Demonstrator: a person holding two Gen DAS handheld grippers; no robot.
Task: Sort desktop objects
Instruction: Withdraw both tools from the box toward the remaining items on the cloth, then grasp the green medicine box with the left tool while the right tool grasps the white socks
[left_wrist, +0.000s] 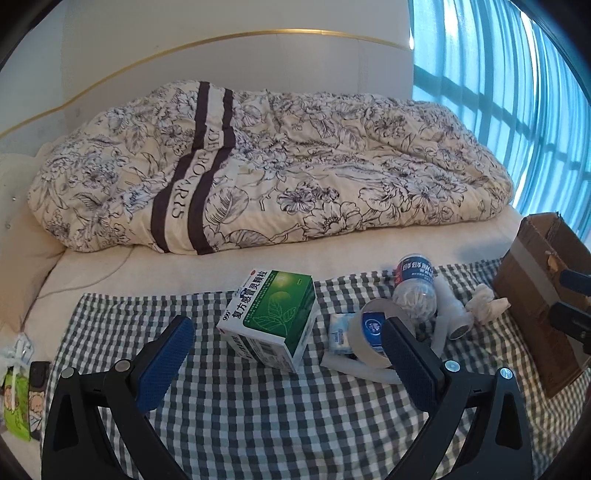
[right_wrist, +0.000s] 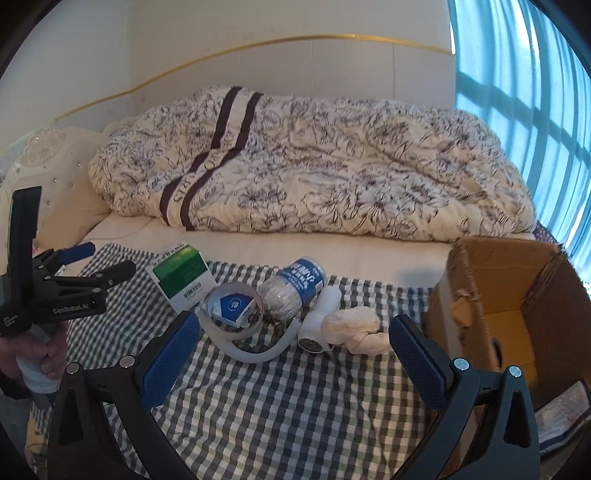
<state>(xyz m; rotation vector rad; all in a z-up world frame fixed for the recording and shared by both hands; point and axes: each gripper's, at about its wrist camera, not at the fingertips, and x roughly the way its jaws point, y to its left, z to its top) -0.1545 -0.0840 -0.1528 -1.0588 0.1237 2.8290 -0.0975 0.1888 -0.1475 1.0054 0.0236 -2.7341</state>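
Observation:
A green and white medicine box (left_wrist: 272, 317) lies on the checked cloth (left_wrist: 258, 406), just ahead of my open, empty left gripper (left_wrist: 288, 354). To its right lie a tape roll (left_wrist: 369, 332) around a small blue box, a clear plastic bottle (left_wrist: 413, 291), a white neck fan (left_wrist: 448, 314) and crumpled tissue (left_wrist: 485, 299). In the right wrist view my open, empty right gripper (right_wrist: 295, 350) is above the cloth (right_wrist: 295, 406), with the medicine box (right_wrist: 183, 275), tape roll (right_wrist: 234, 308), bottle (right_wrist: 295, 288), fan (right_wrist: 317, 321) and tissue (right_wrist: 360, 328) ahead. The left gripper (right_wrist: 96, 264) shows at the left.
An open brown cardboard box (right_wrist: 509, 314) stands at the right on the cloth's edge, also in the left wrist view (left_wrist: 535, 302). A flowered quilt (left_wrist: 266, 173) is heaped on the bed behind. Small packets (left_wrist: 18, 395) lie at the far left.

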